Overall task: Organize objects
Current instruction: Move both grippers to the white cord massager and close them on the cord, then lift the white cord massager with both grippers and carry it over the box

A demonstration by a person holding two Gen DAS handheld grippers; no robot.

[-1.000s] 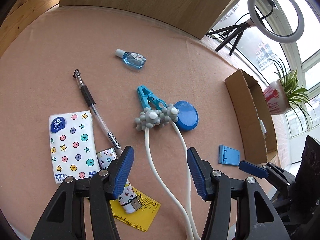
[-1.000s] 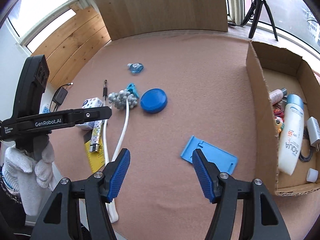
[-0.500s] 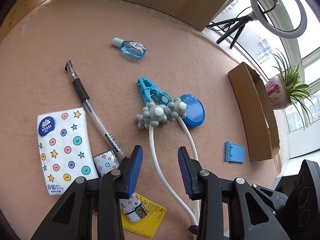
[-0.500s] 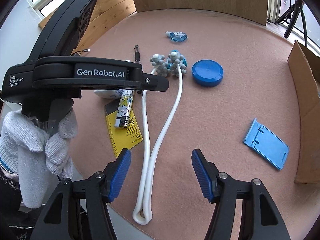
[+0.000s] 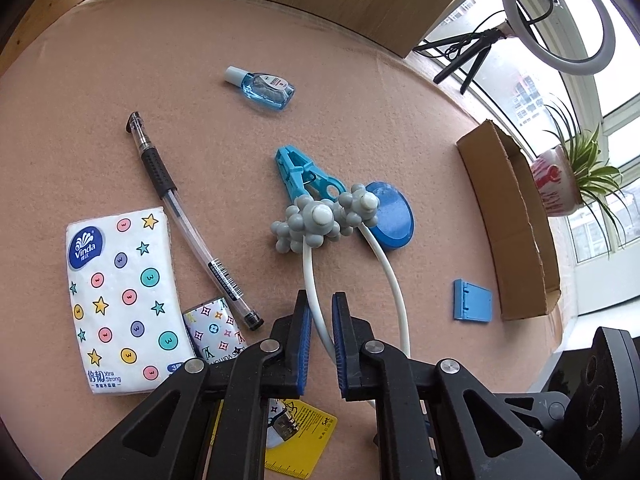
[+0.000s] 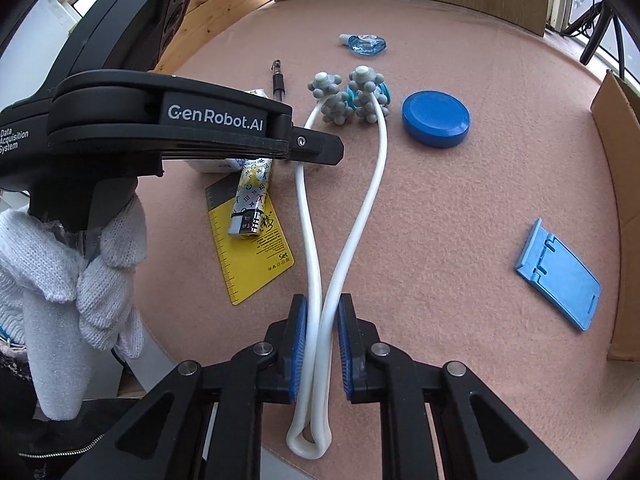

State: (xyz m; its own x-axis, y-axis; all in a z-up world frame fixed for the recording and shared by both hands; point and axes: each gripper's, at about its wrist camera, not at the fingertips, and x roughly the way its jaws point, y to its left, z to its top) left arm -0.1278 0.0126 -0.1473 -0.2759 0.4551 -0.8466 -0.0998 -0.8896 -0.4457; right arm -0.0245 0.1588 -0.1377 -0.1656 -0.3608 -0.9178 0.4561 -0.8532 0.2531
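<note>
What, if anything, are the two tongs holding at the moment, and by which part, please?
Both grip the white massager, jaws just closed: the right tongs pinch both arms together near the looped end, the left tongs one arm midway.

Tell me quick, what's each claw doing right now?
Left claw: just closed on one white arm of the massager.
Right claw: just closed on both white arms near the loop end.

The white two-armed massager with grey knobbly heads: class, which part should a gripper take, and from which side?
Grip the massager on its thin white arms near the looped end, coming from above: there both arms lie close together, and the lumpy heads offer no flat faces. The right gripper pinches both arms there; the left gripper pinches one.
</note>
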